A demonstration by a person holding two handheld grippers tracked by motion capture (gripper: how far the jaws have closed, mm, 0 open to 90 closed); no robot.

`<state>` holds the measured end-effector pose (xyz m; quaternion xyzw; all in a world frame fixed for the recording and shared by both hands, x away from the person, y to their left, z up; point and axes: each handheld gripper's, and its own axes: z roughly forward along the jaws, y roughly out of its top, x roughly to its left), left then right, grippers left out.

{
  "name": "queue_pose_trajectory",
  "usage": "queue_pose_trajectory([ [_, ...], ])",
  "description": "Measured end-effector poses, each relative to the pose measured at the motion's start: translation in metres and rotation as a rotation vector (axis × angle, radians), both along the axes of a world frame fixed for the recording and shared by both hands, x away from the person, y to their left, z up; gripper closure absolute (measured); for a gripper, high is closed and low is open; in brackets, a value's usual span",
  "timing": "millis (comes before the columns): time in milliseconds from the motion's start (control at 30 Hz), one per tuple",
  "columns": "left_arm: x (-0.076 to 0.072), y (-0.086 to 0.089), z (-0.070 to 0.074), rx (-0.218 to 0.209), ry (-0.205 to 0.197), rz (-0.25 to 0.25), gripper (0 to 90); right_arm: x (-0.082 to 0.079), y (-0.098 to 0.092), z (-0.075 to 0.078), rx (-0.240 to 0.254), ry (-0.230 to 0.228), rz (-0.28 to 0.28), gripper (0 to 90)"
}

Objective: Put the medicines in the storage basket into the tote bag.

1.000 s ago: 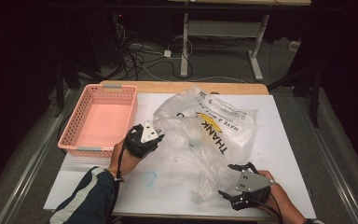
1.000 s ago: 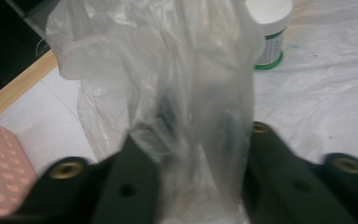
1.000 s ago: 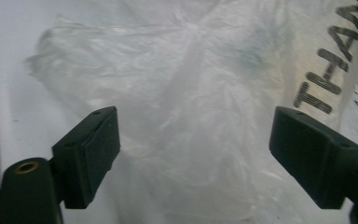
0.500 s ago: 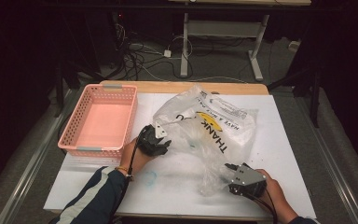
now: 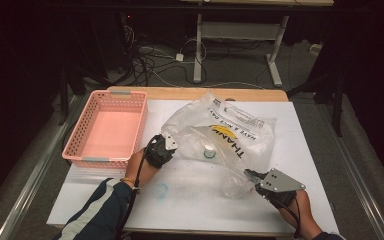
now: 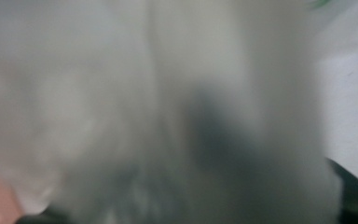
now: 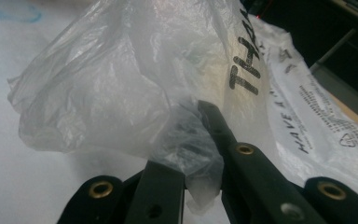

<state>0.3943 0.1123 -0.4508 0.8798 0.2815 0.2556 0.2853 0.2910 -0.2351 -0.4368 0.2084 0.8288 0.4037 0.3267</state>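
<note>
Nearest, at the near right of the bench (image 5: 320,150), the right gripper (image 5: 252,175) was clamped on the near right corner of the clear plastic bag (image 5: 220,142); its jaws had just been closing, and the right gripper view showed a bunched fold of film pinched between them (image 7: 191,154). The bag lay up and to the left from that gripper, running from the near right corner toward the far middle of the bench, its black THANK lettering (image 5: 232,145) along the same slant. Farther in, at the bag's left edge, the left gripper (image 5: 167,145) had also just been closing and sat pressed into the film; its own view was a blur of plastic (image 6: 168,112), so the grip there read as closed on the bag, judged not seen. A white cap (image 5: 209,150) showed through the bag between the two grippers. Farthest left sat the pink basket (image 5: 82,145), well nearer the left hand. Any lift probably needs both corners.
</note>
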Motion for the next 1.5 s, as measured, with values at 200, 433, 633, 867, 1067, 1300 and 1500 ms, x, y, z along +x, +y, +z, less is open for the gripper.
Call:
queue_pose_trajectory([
  [200,-0.018,0.009,0.025,-0.047,-0.089,-0.012,88.2,-0.001,-0.012,0.013,0.051,-0.045,-0.048,88.7],
  [433,-0.022,0.017,0.047,-0.081,-0.136,-0.012,88.2,0.002,-0.027,0.032,0.118,-0.107,-0.103,88.8],
  [633,-0.024,0.024,0.062,-0.097,-0.17,-0.009,88.2,0.009,-0.043,0.06,0.205,-0.172,-0.159,89.1],
  [867,-0.029,0.029,0.084,-0.12,-0.218,-0.017,88.2,0.018,-0.048,0.079,0.25,-0.213,-0.185,89.2],
  [1067,-0.033,0.036,0.106,-0.156,-0.271,-0.013,88.2,0.019,-0.046,0.099,0.275,-0.264,-0.178,89.2],
  [1300,-0.032,0.041,0.115,-0.226,-0.303,-0.031,88.2,0.021,-0.037,0.111,0.292,-0.289,-0.151,89.2],
  [1500,-0.018,0.035,0.109,-0.289,-0.305,-0.046,88.1,0.037,-0.023,0.107,0.277,-0.267,-0.139,89.3],
])
